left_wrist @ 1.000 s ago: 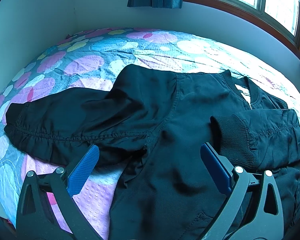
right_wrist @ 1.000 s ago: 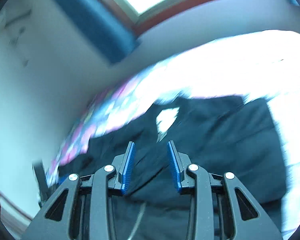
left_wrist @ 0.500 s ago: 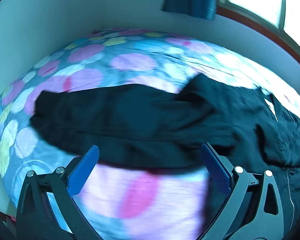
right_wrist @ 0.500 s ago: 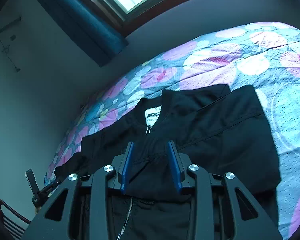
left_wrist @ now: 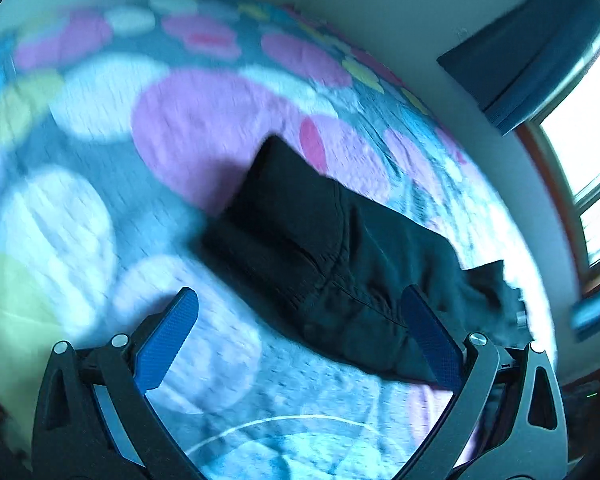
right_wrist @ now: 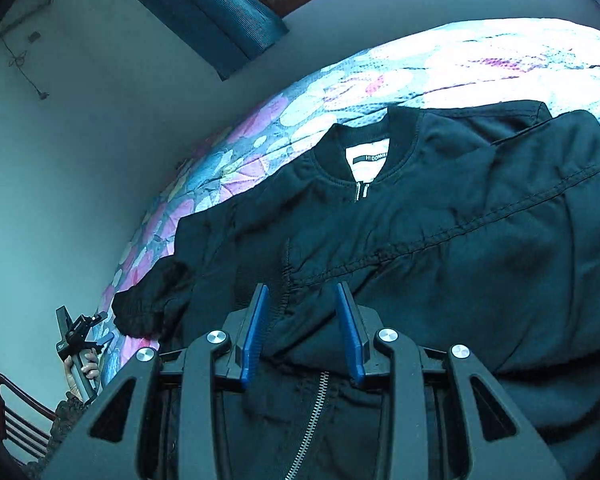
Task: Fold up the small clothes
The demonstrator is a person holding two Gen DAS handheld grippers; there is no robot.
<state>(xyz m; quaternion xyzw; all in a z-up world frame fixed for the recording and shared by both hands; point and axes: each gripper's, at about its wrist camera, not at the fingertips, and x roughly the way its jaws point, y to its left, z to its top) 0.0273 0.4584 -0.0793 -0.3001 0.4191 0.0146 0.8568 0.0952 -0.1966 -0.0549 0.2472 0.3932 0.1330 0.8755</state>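
Note:
A small black zip jacket (right_wrist: 440, 216) lies face up on the bed, collar and white label away from me. One sleeve (right_wrist: 560, 184) is folded across the chest. The other sleeve (left_wrist: 324, 248) stretches out over the bedspread, its cuff at the far end. My left gripper (left_wrist: 300, 320) is wide open and empty, just above that sleeve; this view is blurred. My right gripper (right_wrist: 302, 316) is partly open and empty over the jacket front near the zip (right_wrist: 312, 428). The left gripper also shows in the right wrist view (right_wrist: 80, 336), held beside the sleeve cuff.
The bedspread (left_wrist: 204, 120) has pink, white and blue circles. A wall (right_wrist: 80, 140) runs along the far side of the bed. A blue curtain (right_wrist: 204, 4) and window sit above. A wooden chair (right_wrist: 8, 412) stands at the bed's left end.
My left gripper has swung left from the jacket body out along the spread sleeve to its cuff end. My right gripper has come closer over the jacket front. Both stayed empty.

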